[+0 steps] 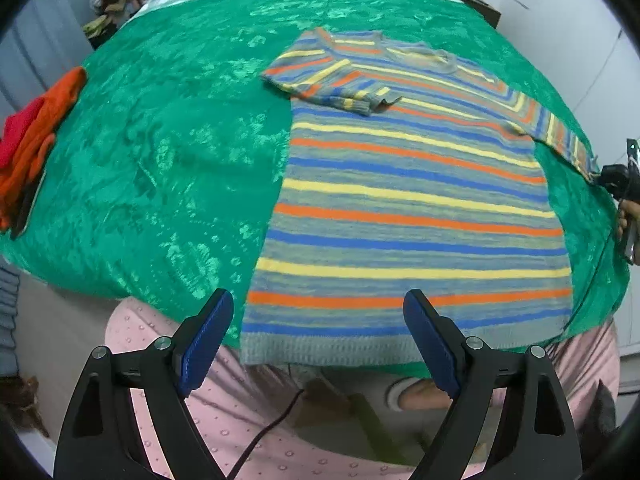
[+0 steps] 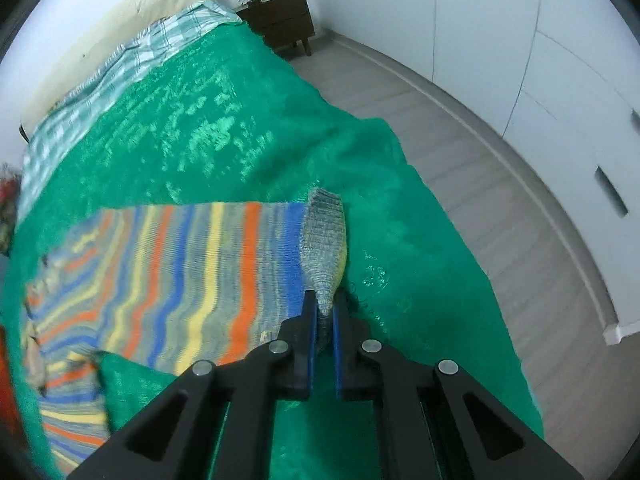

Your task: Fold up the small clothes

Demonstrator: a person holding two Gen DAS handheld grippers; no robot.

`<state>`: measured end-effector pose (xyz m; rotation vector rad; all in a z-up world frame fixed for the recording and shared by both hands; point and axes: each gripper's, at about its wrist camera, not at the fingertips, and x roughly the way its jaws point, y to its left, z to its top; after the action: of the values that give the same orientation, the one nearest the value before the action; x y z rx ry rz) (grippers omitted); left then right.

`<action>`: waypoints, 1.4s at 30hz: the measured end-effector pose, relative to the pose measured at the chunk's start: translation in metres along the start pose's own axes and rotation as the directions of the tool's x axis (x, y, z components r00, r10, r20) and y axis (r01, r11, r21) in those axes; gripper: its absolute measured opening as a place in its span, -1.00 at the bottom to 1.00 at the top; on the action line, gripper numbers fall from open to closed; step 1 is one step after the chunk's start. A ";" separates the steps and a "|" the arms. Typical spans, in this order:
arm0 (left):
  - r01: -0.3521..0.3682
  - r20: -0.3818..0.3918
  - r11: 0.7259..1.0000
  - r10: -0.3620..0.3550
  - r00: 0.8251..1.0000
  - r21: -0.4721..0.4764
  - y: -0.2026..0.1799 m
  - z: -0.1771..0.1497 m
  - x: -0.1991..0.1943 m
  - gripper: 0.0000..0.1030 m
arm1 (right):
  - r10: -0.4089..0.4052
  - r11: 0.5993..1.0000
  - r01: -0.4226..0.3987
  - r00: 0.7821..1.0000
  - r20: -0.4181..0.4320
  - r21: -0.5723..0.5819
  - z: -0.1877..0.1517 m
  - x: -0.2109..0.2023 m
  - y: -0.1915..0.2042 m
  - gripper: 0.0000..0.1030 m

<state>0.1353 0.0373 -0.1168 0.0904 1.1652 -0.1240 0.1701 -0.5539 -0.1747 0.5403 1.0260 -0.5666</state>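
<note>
- Striped knit shirt (image 1: 408, 200) is lying flat on a green bedspread (image 1: 160, 152), one sleeve already folded across the chest.
- Right gripper (image 2: 325, 312) is pinching the grey ribbed cuff of the other sleeve, jaws pressed together on it.
- Left gripper (image 1: 320, 340) is hovering over the hem, jaws spread wide, holding nothing.
- Soft, light and stretchy, the knit looks likely to sag; ribbed edges are offering the firmest hold.

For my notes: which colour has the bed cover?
Shiny green bed cover, clearest in the left wrist view.

Bright, even light; glare on green bedspread (image 1: 168, 152), fisheye bending, blurred left edge
</note>
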 end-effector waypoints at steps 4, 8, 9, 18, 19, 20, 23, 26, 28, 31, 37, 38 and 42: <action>-0.057 -0.028 0.998 0.057 0.998 -0.005 0.023 -0.005 0.005 0.72 | -0.009 1.000 0.009 1.000 0.005 -0.015 -0.006 0.003 -0.006 -0.90; -0.121 0.032 0.992 0.120 0.992 0.026 0.043 0.020 -0.004 0.69 | -0.061 0.996 0.062 0.998 0.017 -0.066 -0.010 -0.001 -0.001 -0.91; -0.132 0.067 0.991 0.129 0.989 0.031 0.047 0.031 -0.011 0.69 | -0.062 0.997 0.063 0.998 0.014 -0.041 -0.012 -0.004 -0.009 -0.90; 0.052 0.171 0.923 -0.126 0.977 0.382 -0.040 0.147 0.029 0.69 | -0.037 0.998 0.042 0.993 0.108 -0.045 -0.063 -0.106 -0.013 0.01; 0.043 0.145 0.900 -0.117 0.982 0.433 -0.055 0.155 0.053 0.68 | 0.024 0.998 -0.017 0.995 0.099 -0.066 -0.078 -0.120 -0.005 0.01; 0.020 0.131 0.888 -0.091 0.987 0.459 -0.065 0.159 0.070 0.64 | 0.060 0.996 -0.054 0.994 0.092 -0.074 -0.088 -0.127 0.000 0.01; -0.081 0.084 0.849 0.044 0.996 0.522 -0.092 0.171 0.137 0.63 | 0.178 0.980 -0.172 0.983 0.049 -0.100 -0.136 -0.151 0.021 0.01; -0.084 0.053 0.858 0.066 0.996 0.506 -0.091 0.179 0.171 -0.21 | 0.218 0.970 -0.214 0.976 0.020 -0.117 -0.174 -0.163 0.036 0.01; -0.027 0.012 0.914 0.024 1.000 0.405 -0.070 0.192 0.171 -0.90 | 0.223 0.966 -0.222 0.975 -0.001 -0.133 -0.200 -0.169 0.046 0.01; -0.006 0.110 0.979 -0.016 0.994 0.202 -0.009 0.215 0.139 -0.91 | 0.221 0.964 -0.221 0.975 -0.019 -0.150 -0.220 -0.169 0.053 0.01; -0.123 0.124 0.943 0.168 0.978 -0.308 0.183 0.231 0.114 -0.92 | 0.211 0.959 -0.217 0.976 -0.054 -0.184 -0.240 -0.162 0.061 0.01; -0.139 0.110 0.931 0.186 0.976 -0.336 0.197 0.228 0.115 -0.94 | 0.210 0.958 -0.218 0.976 -0.062 -0.185 -0.238 -0.159 0.066 0.01; -0.184 0.048 0.916 0.214 0.976 -0.358 0.229 0.207 0.130 -0.95 | 0.221 0.946 -0.238 0.970 -0.098 -0.221 -0.243 -0.152 0.081 0.01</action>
<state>0.4078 0.2296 -0.1540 -0.1124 1.0691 0.2604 0.0091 -0.3079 -0.1271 0.4675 1.0641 -0.2179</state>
